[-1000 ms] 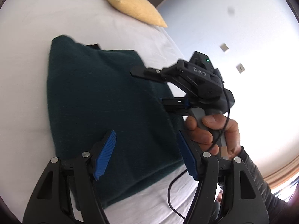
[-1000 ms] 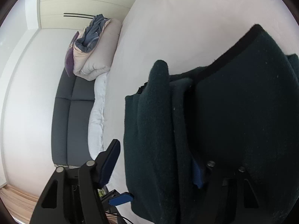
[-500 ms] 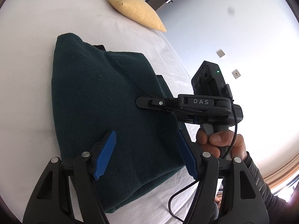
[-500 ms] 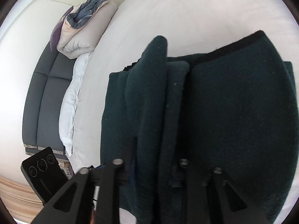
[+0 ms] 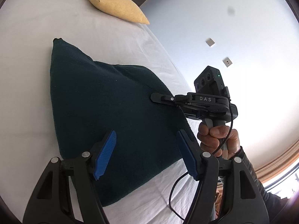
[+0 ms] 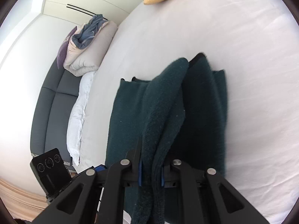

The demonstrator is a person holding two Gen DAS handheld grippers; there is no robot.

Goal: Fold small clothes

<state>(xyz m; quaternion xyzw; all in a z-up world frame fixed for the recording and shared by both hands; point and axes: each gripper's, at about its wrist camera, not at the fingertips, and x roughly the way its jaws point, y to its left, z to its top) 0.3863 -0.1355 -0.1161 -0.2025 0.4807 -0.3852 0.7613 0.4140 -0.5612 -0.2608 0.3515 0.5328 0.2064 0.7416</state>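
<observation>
A dark green knitted garment [image 5: 104, 112] lies folded on the white bed [image 5: 46, 18]. My left gripper [image 5: 146, 153] is open and empty, hovering above the garment's near part. My right gripper [image 6: 151, 175] is shut on a bunched edge of the garment [image 6: 164, 112] and holds that edge lifted off the sheet. In the left wrist view the right gripper [image 5: 158, 98] pinches the garment's right edge. The rest of the garment hangs and drapes down to the bed.
A yellow pillow [image 5: 115, 5] lies at the far end of the bed. In the right wrist view a grey sofa [image 6: 50, 108] stands beside the bed [image 6: 243, 37] with folded bedding [image 6: 87, 50] on it. A wall [image 5: 224, 28] runs along the bed's right side.
My right gripper closed on the garment's edge and lifted it, pulling the cloth into a raised peak. The left gripper stayed open above the garment.
</observation>
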